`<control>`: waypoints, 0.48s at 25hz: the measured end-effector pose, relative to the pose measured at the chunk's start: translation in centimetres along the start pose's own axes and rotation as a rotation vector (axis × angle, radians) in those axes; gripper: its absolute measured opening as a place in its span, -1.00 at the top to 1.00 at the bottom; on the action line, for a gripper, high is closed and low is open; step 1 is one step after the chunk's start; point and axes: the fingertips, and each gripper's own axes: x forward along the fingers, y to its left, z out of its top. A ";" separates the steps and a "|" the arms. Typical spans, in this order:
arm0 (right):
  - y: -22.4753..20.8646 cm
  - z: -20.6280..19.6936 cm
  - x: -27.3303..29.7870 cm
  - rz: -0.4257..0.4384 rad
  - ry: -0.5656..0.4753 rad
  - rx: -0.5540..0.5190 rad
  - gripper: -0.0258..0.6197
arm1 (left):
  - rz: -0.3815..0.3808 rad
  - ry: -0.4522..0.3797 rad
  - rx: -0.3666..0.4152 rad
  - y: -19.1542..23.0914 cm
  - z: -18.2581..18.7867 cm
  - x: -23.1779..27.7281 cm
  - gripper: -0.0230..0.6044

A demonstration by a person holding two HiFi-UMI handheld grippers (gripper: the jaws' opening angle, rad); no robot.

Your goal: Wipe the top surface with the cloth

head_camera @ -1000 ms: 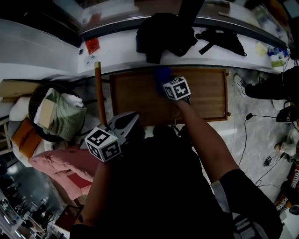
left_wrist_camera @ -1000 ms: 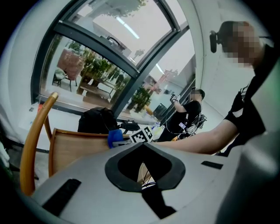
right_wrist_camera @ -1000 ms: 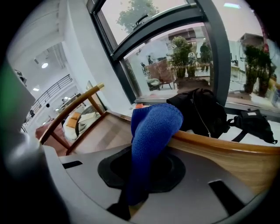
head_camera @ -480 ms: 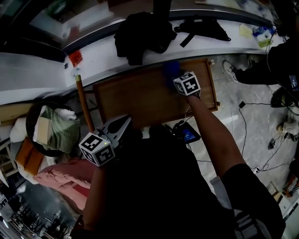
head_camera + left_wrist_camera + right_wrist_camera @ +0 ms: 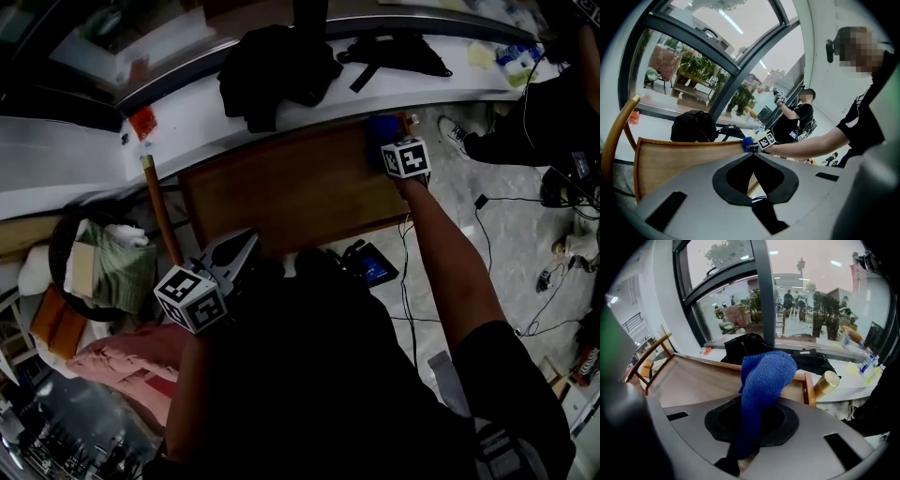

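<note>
right gripper (image 5: pixel 392 142) clamps blue cloth (image 5: pixel 382 127) on wooden top (image 5: pixel 281 192), right end; left gripper (image 5: pixel 246 242) closed, empty.

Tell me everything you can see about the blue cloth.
The cloth is deep blue with a coarse knitted texture, like wool or thick yarn. It is bunched into one thick fold, and the right gripper is shut on its lower part. The free end stands up past the jaws and bends over in a rounded hump. In the head view it sits at the far right corner of the wooden top, apparently pressed against it. Nothing else touches it.
</note>
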 end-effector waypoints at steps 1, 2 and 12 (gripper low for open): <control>-0.4 -0.2 -0.1 -0.006 0.007 -0.005 0.72 | 0.000 -0.002 0.001 -0.2 0.0 0.0 0.89; -0.9 -0.3 -0.3 -0.015 0.014 -0.014 0.72 | 0.001 -0.007 0.001 -0.3 0.1 0.0 0.89; -6.1 -1.1 -3.0 -0.256 0.125 -0.063 0.72 | 0.061 -0.095 -0.037 2.2 -0.3 -5.6 0.89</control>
